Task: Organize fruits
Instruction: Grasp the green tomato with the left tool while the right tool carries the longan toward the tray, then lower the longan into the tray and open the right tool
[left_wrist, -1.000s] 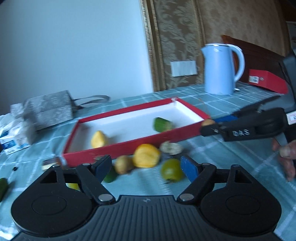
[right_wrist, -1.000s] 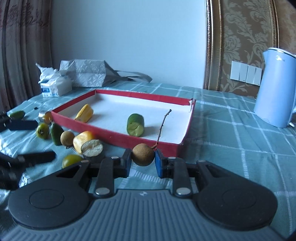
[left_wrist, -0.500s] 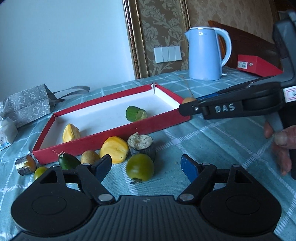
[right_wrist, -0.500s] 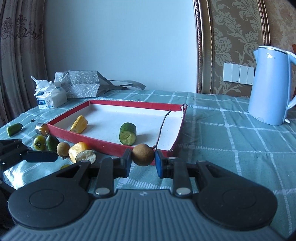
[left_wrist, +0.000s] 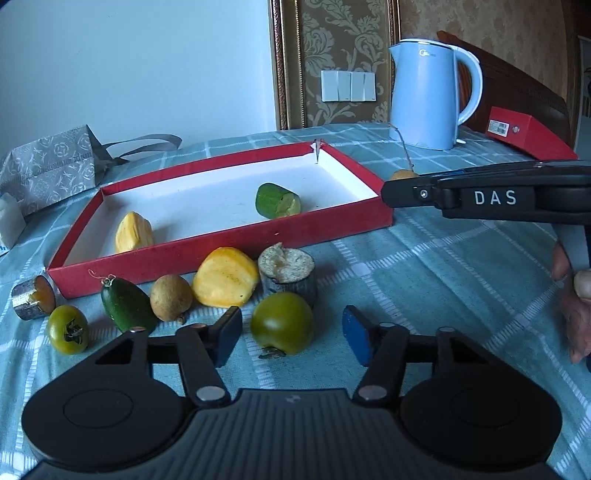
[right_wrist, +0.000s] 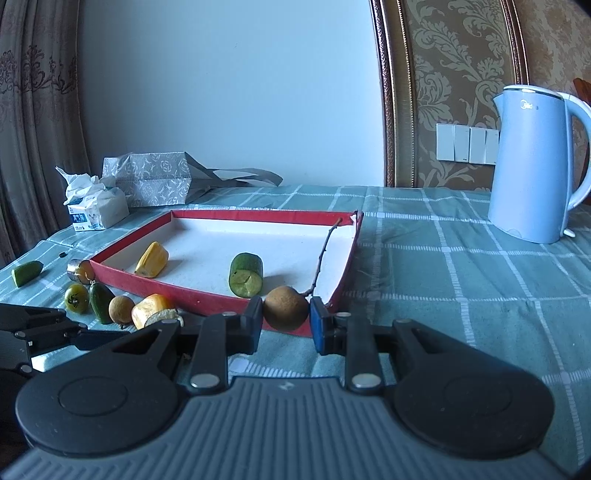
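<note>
**Brown fruit pinched at the tray's corner, green tomato lined up**

The right gripper (right_wrist: 286, 319) has its fingers pinching a round brown fruit with a long thin twig (right_wrist: 285, 307), and it hangs just in front of the near corner of the shallow red cardboard tray with a white floor (right_wrist: 207, 293). Inside that tray lie a cut green cucumber chunk (right_wrist: 245, 275) and a yellow wedge of fruit (right_wrist: 151, 259), well apart. Over on the other side, the left gripper (left_wrist: 291, 339) has just been closing its fingers, yet they sit spread, with a round green tomato (left_wrist: 282, 322) between them and neither pad pressing on it. Beside the tomato, along the tray's front wall, sit a yellow fruit chunk (left_wrist: 225, 277), a grey-skinned cut piece (left_wrist: 288, 271), a second brown round fruit (left_wrist: 170, 297) and a dark green oval fruit (left_wrist: 127, 304). All of it rests on the counter's teal checked cloth (left_wrist: 424, 266), with a pale blue electric kettle (left_wrist: 428, 92) at the back.
</note>
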